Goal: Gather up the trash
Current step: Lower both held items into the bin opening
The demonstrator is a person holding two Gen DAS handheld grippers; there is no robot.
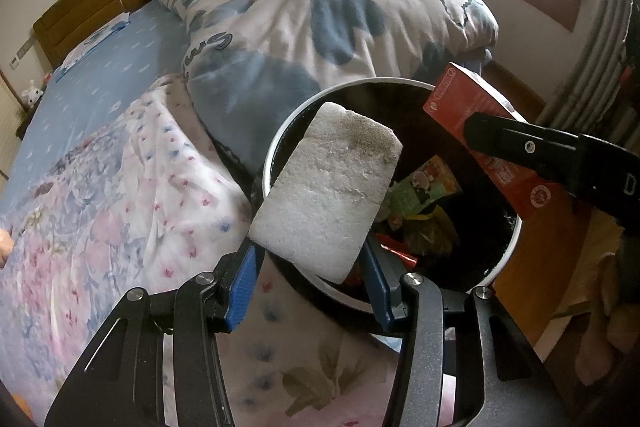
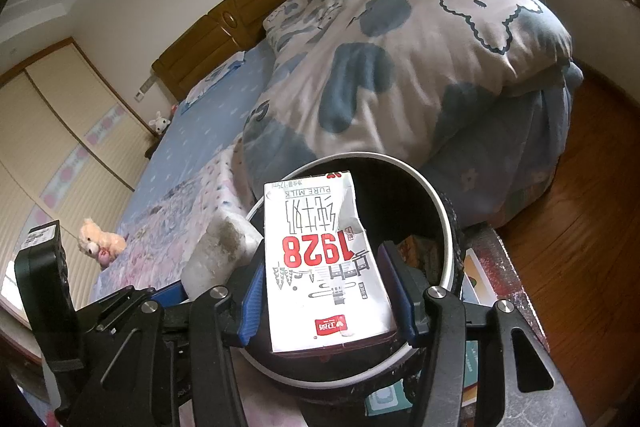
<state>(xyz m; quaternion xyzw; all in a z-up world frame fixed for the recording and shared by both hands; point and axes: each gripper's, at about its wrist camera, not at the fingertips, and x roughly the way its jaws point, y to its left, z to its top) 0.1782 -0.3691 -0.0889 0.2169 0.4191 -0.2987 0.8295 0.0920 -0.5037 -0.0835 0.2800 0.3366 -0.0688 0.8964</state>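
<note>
The left gripper (image 1: 312,281) is clamped on the near end of a white foam block (image 1: 326,187), which is held tilted over the near rim of the bin (image 1: 276,147). The foam is judged very light and stiff but crumbly; the blue pads (image 1: 242,281) are best kept on its flat faces, pressed gently so that bits are not broken off.

The right gripper (image 2: 326,301) is closed on the 2 side faces of a milk carton (image 2: 320,259), low on its body, above the bin (image 2: 442,211) mouth. The carton is probably empty, so light and easily dented; its top looks torn, and drips cannot be ruled out.

Wrappers (image 1: 424,203) are seen inside the bin, which stands just beside the bed (image 1: 120,163).
</note>
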